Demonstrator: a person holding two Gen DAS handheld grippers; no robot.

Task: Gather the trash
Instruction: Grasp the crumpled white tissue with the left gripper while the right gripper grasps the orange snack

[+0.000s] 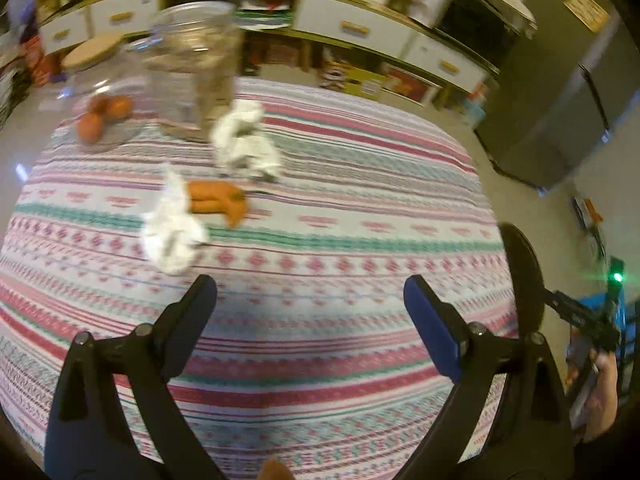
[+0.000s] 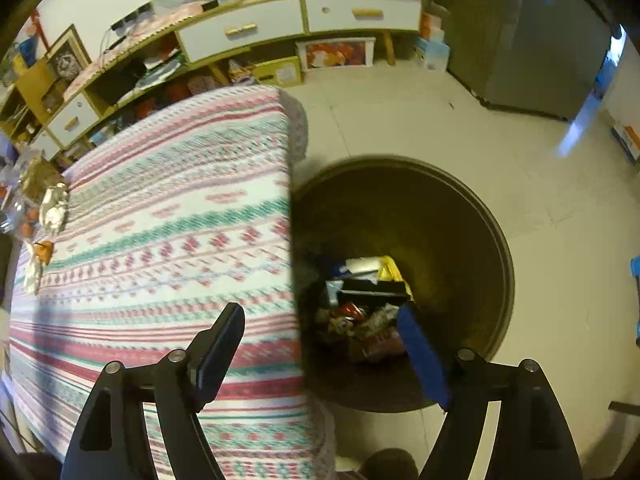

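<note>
Trash: two crumpled tissues and orange peel left mid-counter, bin right of it part-full; both grippers' fingers apart, empty — left gripper likely next, reaching the near tissue.

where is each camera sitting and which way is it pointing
Left wrist: sits on the left gripper, angled down over the patterned tablecloth toward crumpled tissues, orange peel and a glass jar; shows its own open fingers, plus a hand at the right edge.
Right wrist: sits on the right gripper, angled down over the table edge into the trash bin on the floor; shows its own open, empty fingers.
Shared: tablecloth, tissues, peel, bin rim, drawer shelf.
</note>
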